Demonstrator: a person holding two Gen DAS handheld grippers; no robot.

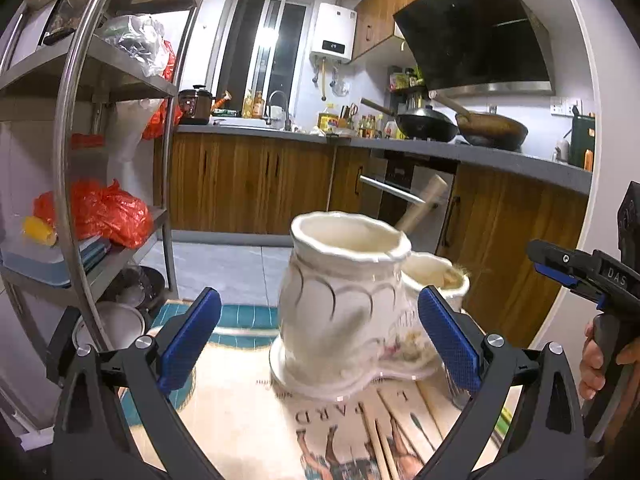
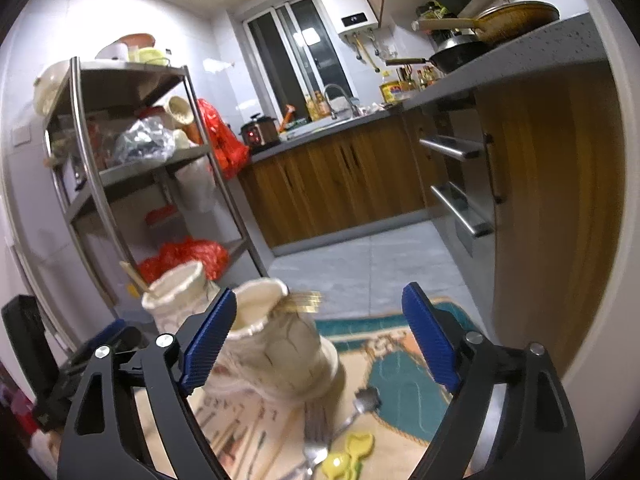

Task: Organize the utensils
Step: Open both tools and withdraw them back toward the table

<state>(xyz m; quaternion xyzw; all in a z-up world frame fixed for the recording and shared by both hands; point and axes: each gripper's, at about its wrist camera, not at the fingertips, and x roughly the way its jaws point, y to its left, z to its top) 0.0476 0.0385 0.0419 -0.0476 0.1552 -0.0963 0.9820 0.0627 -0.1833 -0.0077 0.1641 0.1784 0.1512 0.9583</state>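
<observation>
A wooden handle [image 1: 420,208] stands in the ceramic holder [image 1: 344,304]; forks [image 2: 320,428] and chopsticks [image 1: 380,440] lie before it on the bench [image 1: 232,408].

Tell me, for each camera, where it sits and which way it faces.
Left wrist: behind the open left gripper, facing the holder and the counter; the right gripper and a hand show at the right edge.
Right wrist: behind the open right gripper, low, looking up past the holder, a fork and the shelf.
Shared: holder, shelf, cloth.
</observation>
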